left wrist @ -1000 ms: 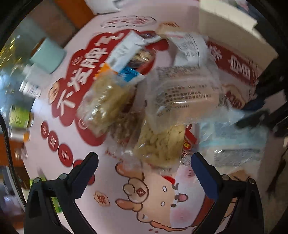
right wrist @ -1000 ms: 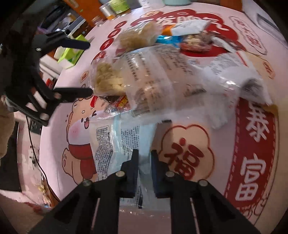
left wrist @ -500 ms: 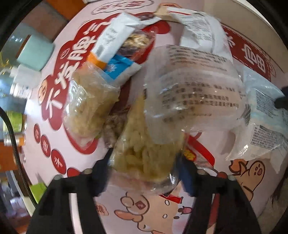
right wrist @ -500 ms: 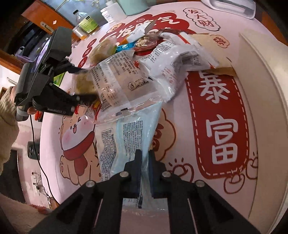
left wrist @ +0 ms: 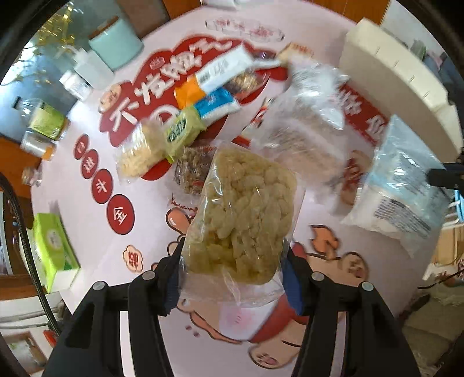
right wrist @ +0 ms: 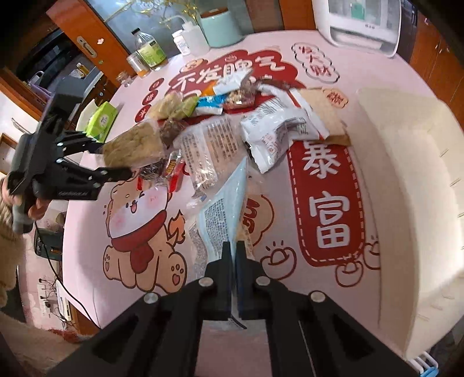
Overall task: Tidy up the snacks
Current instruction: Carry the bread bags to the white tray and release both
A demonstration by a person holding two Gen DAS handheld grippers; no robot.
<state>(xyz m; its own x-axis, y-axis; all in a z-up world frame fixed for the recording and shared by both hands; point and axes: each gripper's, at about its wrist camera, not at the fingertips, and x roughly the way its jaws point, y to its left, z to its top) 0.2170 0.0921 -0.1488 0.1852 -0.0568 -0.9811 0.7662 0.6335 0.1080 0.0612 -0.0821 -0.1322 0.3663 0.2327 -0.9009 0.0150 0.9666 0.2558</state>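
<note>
My left gripper has a clear bag of yellow puffed snack between its jaws, which are still closing on the bag's sides. The bag hangs above the pink tablecloth. From the right wrist view the same left gripper and bag are at the left of the snack pile. My right gripper is shut on the edge of a light-blue packet, which is tilted up off the cloth. That light-blue packet also shows at the right of the left wrist view. Other snacks lie heaped: a clear packet and a white packet.
A cream-coloured bin stands along the table's right side. A mint canister, several bottles and a green tissue box line the far left edge. A white appliance sits at the back right. A person's hand holds the left gripper.
My left gripper went from wide open to closed on the puffed snack bag and lifted it off the pile. My right gripper rose and pulled back, tilting the light-blue packet up.
</note>
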